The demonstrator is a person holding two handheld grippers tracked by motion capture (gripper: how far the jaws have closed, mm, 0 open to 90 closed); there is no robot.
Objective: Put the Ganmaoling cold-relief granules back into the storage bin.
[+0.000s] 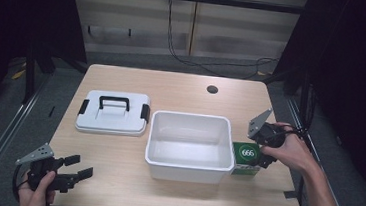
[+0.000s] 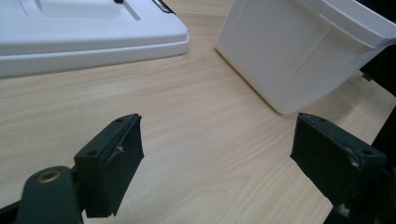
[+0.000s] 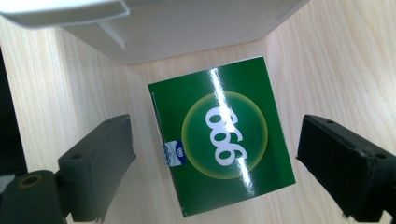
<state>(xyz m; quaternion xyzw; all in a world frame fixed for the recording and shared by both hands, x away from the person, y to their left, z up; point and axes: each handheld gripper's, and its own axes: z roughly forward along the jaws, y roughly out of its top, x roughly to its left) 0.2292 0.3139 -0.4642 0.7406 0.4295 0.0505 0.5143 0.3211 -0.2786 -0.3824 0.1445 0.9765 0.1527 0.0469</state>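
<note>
A green box marked 666 (image 1: pixel 246 157) (image 3: pixel 223 136) stands on the table just right of the white open tub (image 1: pixel 189 146) (image 3: pixel 154 32). My right gripper (image 1: pixel 263 146) (image 3: pixel 215 163) hovers above the box, open, its jaws straddling the box on either side without touching it. A white lid with a black handle and black clips (image 1: pixel 113 112) (image 2: pixel 88 32) lies flat to the left of the tub. My left gripper (image 1: pixel 76 168) (image 2: pixel 217 168) is open over bare wood near the table's front left corner, with nothing between its jaws; the tub's wall (image 2: pixel 299 51) rises ahead of it.
The light wooden table (image 1: pixel 114 177) has a round cable hole (image 1: pixel 212 89) at the back right. Dark floor and black frame posts surround the table. Cables run along the far wall.
</note>
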